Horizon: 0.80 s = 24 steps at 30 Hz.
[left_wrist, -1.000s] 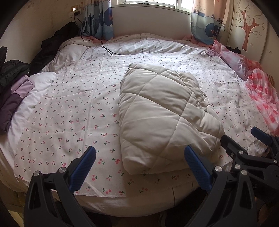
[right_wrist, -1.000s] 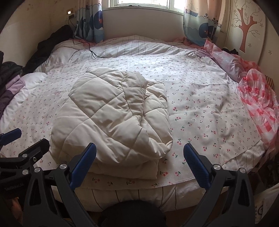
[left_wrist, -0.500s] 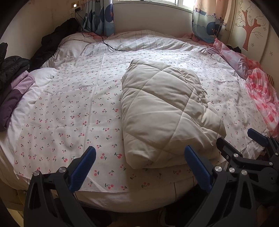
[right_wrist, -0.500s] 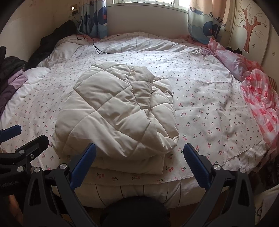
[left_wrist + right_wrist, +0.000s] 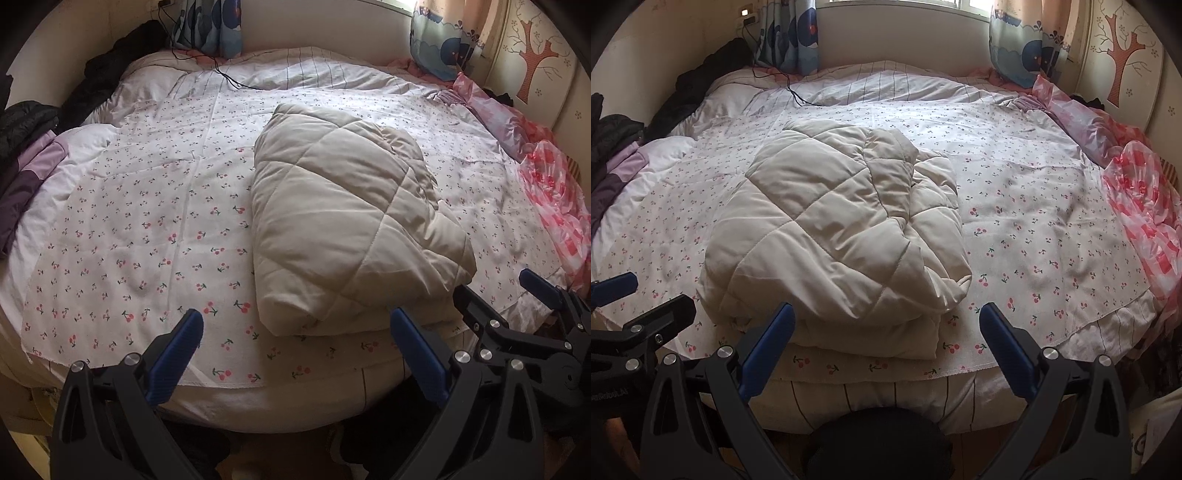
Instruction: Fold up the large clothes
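A beige quilted padded coat (image 5: 347,221) lies folded into a thick bundle on the cherry-print sheet (image 5: 147,221) near the bed's front edge; the right wrist view shows the coat (image 5: 842,229) with its hood folded on top. My left gripper (image 5: 295,347) hangs open at the front edge, just left of the bundle's near corner, holding nothing. My right gripper (image 5: 886,343) is also open and empty, just in front of the bundle's near right end. In each view the other gripper shows at the side: the right gripper (image 5: 517,295) and the left gripper (image 5: 646,299).
Dark and purple jackets (image 5: 26,147) are piled at the bed's left edge. A red-and-white plastic bag (image 5: 1141,206) and pink bedding lie at the right edge. A black cable (image 5: 798,96) trails from the wall socket onto the far bedding. Curtains and a window stand beyond.
Both grippers have drawn back and risen slightly from the bed, so the folded coat sits a little farther off. The coat itself has not moved.
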### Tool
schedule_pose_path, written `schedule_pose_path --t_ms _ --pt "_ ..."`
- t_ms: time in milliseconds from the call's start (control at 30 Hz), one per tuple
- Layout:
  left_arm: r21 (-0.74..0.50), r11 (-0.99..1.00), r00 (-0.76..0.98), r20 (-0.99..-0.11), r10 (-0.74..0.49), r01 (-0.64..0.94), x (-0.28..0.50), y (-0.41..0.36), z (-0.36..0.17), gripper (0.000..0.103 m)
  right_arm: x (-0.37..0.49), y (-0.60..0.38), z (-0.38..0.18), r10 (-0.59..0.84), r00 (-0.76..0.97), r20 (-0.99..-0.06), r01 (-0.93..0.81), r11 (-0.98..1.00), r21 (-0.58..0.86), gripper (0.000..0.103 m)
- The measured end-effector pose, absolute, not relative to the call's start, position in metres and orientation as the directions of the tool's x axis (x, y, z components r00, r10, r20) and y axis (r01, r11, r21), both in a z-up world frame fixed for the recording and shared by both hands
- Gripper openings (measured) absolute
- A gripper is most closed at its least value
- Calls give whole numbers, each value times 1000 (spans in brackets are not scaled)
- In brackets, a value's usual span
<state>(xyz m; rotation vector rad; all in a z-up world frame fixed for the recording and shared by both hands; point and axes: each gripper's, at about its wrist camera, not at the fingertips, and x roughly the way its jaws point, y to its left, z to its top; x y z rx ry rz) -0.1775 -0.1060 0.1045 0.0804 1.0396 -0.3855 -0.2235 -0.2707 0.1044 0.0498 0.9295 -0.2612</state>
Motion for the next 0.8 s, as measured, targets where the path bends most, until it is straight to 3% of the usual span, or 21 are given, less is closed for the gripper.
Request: schedule_pose_path --t_ms 267,800 --pt "6 933 512 -838 -191 359 -187 -111 114 97 -226 -270 99 -187 563 -805 235 970 -61 97" --pt "-94 928 466 -844 -267 360 -188 -108 117 97 -230 -272 97 -172 560 -811 230 972 -47 97"
